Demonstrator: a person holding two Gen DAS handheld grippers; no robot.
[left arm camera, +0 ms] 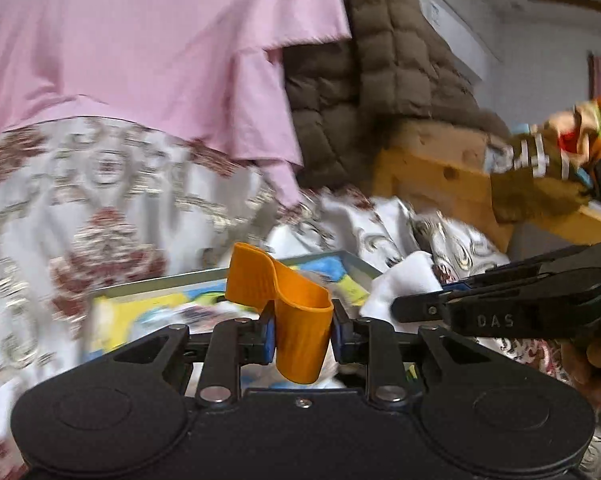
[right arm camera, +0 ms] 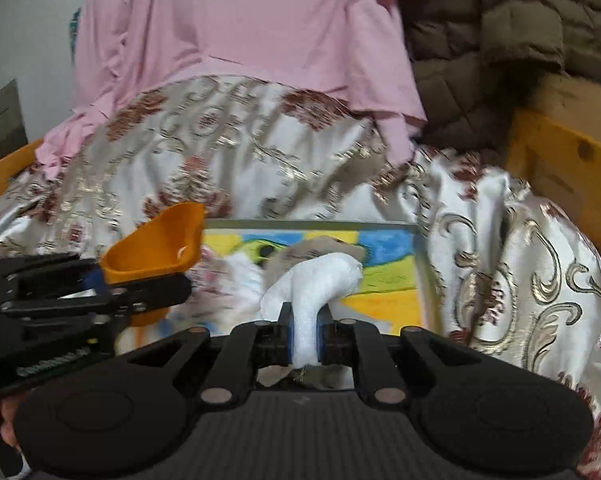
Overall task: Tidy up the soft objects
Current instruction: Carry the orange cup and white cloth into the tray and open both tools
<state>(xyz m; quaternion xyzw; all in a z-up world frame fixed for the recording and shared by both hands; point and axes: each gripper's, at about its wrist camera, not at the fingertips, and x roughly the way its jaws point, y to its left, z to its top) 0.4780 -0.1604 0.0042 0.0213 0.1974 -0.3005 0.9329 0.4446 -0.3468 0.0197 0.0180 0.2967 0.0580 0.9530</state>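
Note:
My left gripper is shut on an orange bent plastic piece, held above a grey tray with a blue and yellow picture bottom. The same piece shows at the left of the right wrist view. My right gripper is shut on a white sock, held over the tray. White and grey soft items lie in the tray. The right gripper also shows from the side in the left wrist view, with the white sock at its tip.
The tray rests on a floral satin bedspread. A pink cloth and a brown quilted jacket hang behind. A wooden bed frame stands at the right, with a colourful cloth near it.

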